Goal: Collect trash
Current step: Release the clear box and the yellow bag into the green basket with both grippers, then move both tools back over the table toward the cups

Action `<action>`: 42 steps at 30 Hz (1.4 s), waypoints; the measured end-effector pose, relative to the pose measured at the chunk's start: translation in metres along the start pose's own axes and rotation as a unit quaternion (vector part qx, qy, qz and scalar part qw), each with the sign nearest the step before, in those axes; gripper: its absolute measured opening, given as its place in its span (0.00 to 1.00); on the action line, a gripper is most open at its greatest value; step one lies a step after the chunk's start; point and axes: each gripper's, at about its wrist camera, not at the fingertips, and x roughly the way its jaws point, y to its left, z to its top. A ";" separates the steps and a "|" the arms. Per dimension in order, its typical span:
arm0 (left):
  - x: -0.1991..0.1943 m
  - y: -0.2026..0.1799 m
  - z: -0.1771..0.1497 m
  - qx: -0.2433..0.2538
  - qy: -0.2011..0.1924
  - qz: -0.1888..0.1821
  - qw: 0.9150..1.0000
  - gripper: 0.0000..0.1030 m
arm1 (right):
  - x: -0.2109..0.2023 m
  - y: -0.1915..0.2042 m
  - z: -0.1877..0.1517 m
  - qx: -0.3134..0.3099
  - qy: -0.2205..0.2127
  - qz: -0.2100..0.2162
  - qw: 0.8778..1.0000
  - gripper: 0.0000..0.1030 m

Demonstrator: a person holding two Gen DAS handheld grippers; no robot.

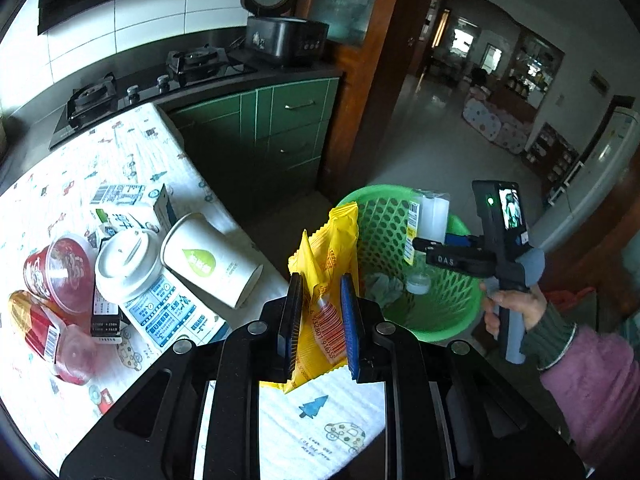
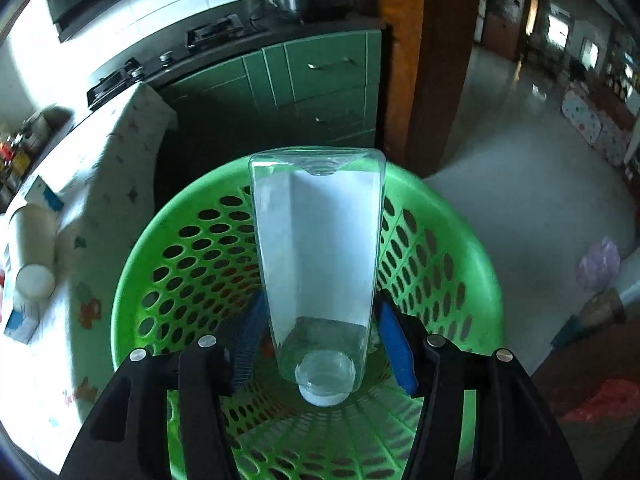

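Lower centre of the left wrist view, the left gripper is clamped on a yellow snack wrapper, which stands up between the two pads with its long axis running away from the camera and its top leaning toward the green basket just beyond, right of centre. So the basket lies ahead and slightly to the right of that claw, past the table edge; my read is the wrapper needs a short carry forward and right before letting go. In the right wrist view, the right gripper sits directly above the basket, and a clear plastic bottle hangs between its fingers, cap toward the camera at bottom centre, long axis running up the frame. The fingers look parted, with a gap showing on the left side, so it looks released or nearly so. Farther off, at left in the left view, cups and cartons wait on the table.
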 end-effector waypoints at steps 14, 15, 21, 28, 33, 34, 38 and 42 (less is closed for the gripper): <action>0.052 -0.042 0.026 0.035 0.020 -0.038 0.998 0.18 | -0.053 -0.007 -0.020 0.026 -0.047 0.005 0.999 0.58; 0.058 -0.047 0.028 0.038 0.025 -0.043 0.998 0.18 | -0.062 -0.009 -0.023 0.029 -0.052 0.006 0.998 0.58; 0.097 -0.076 0.035 0.055 0.053 -0.060 0.995 0.18 | -0.104 -0.016 -0.041 0.033 -0.083 0.002 0.996 0.61; 0.128 -0.098 0.032 0.065 0.080 -0.070 0.992 0.23 | -0.132 -0.021 -0.064 0.038 -0.102 0.000 0.994 0.63; 0.135 -0.100 0.029 0.065 0.079 -0.066 0.993 0.44 | -0.138 -0.025 -0.072 0.044 -0.103 0.000 0.994 0.64; 0.136 -0.100 0.029 0.064 0.079 -0.065 0.993 0.46 | -0.139 -0.025 -0.073 0.046 -0.104 0.000 0.994 0.64; 0.134 -0.097 0.026 0.057 0.080 -0.065 0.993 0.48 | -0.143 -0.025 -0.078 0.049 -0.106 0.002 0.993 0.64; 0.121 -0.088 0.024 0.049 0.074 -0.059 0.994 0.53 | -0.148 -0.022 -0.080 0.046 -0.109 0.007 0.993 0.64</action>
